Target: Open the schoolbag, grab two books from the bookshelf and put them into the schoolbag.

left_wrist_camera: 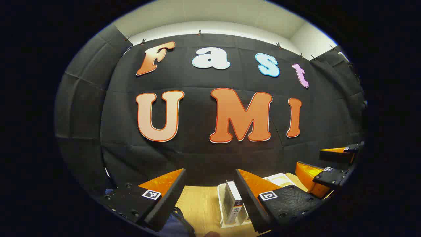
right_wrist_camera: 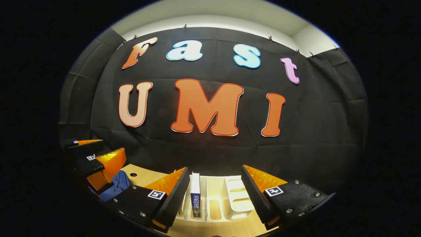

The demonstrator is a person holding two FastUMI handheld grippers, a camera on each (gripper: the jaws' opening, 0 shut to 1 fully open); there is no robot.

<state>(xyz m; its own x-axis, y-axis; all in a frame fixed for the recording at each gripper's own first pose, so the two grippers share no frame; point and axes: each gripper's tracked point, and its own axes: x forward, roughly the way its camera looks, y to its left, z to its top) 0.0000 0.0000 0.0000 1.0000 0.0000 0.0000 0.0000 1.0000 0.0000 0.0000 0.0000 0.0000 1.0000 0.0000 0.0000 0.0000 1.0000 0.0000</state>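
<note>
**Both grippers raised before the white bookshelf, each spread and holding nothing**

Left gripper view: the left gripper [left_wrist_camera: 210, 194] has its two fingers spread wide with nothing between them. Below it lies a pale wooden tabletop [left_wrist_camera: 200, 204]. One white slotted plastic bookshelf [left_wrist_camera: 221, 197] stands on it, and one upright book with a white cover and a dark spine [left_wrist_camera: 234, 205] sits in it, just beside the gripper's right finger. The spine carries writing too small to read. At the near left edge is a patch of dark blue fabric, the schoolbag [left_wrist_camera: 174, 225], mostly cut off. At the far right the right gripper [left_wrist_camera: 324, 164] hangs in the air, its fingers apart. The black cloth wall [left_wrist_camera: 210, 154] closes off the back.

Right gripper view: the right gripper [right_wrist_camera: 215, 191] is likewise spread, empty, and pointed at the bookshelf [right_wrist_camera: 236, 197], whose dividers make several slots. One upright book with a blue spine [right_wrist_camera: 195, 197] stands in a left slot, close to the gripper's left finger; its spine bears printed characters. To the left the schoolbag [right_wrist_camera: 115, 187] lies on the tabletop [right_wrist_camera: 141, 174], partly behind the left gripper [right_wrist_camera: 98, 156], which stands with its fingers apart.
</note>
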